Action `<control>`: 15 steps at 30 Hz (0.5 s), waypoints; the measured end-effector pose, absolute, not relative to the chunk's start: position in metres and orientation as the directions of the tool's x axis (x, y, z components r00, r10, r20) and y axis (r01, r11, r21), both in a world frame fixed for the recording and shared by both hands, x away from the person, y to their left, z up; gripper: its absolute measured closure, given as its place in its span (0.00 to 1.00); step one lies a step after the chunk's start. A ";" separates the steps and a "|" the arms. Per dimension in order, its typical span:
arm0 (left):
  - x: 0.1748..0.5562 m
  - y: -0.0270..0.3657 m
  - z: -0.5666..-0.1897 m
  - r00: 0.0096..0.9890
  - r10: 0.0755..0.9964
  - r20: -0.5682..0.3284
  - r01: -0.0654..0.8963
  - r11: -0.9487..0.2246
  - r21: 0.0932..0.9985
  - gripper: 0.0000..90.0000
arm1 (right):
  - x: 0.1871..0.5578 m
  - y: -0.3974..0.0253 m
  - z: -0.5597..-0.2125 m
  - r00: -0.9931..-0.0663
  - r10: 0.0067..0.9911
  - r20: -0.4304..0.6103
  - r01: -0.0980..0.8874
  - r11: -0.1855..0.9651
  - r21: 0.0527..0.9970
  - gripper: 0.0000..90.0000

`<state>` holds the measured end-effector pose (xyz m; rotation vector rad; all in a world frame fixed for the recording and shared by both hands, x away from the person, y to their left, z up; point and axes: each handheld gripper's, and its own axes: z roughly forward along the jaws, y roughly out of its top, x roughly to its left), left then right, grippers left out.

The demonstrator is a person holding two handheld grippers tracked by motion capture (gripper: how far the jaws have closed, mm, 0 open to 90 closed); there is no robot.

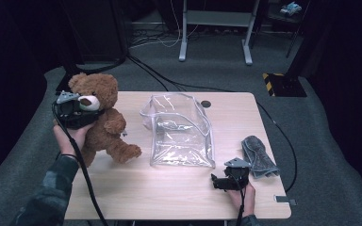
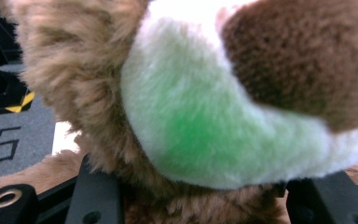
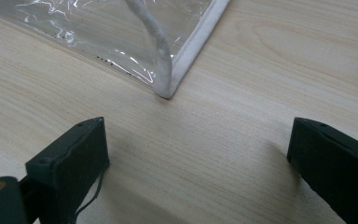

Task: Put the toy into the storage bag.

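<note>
Two wide-apart right gripper (image 3: 200, 163) fingers face the clear pouch (image 3: 135, 37) corner.

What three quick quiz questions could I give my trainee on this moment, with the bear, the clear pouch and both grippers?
1. True or false: the left gripper is closed around the teddy bear.
2. Which thing lies nearest the right gripper: A) the teddy bear, B) the corner of the clear plastic pouch, C) the grey cloth?
3. Fill in: the right gripper's jaws stand ____ above the wooden table.

Key:
1. True; the bear's muzzle sits between its jaws in the left gripper view.
2. B; the pouch corner lies just ahead of the jaws in the right gripper view.
3. Open, holding nothing.
</note>
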<state>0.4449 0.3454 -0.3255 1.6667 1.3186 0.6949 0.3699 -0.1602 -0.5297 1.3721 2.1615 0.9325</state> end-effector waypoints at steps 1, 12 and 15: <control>0.447 0.345 -0.322 0.282 0.956 -0.085 0.460 -0.057 0.886 0.53 | 0.370 -0.160 -0.530 -0.429 0.903 0.009 0.627 0.290 0.723 0.05; 0.464 0.342 -0.296 0.269 0.962 -0.050 0.430 -0.073 0.900 0.53 | 0.370 -0.160 -0.530 -0.429 0.903 0.007 0.627 0.291 0.723 0.05; 0.468 0.343 -0.288 0.267 0.963 -0.041 0.427 -0.079 0.901 0.53 | 0.370 -0.160 -0.530 -0.430 0.903 0.005 0.626 0.293 0.723 0.05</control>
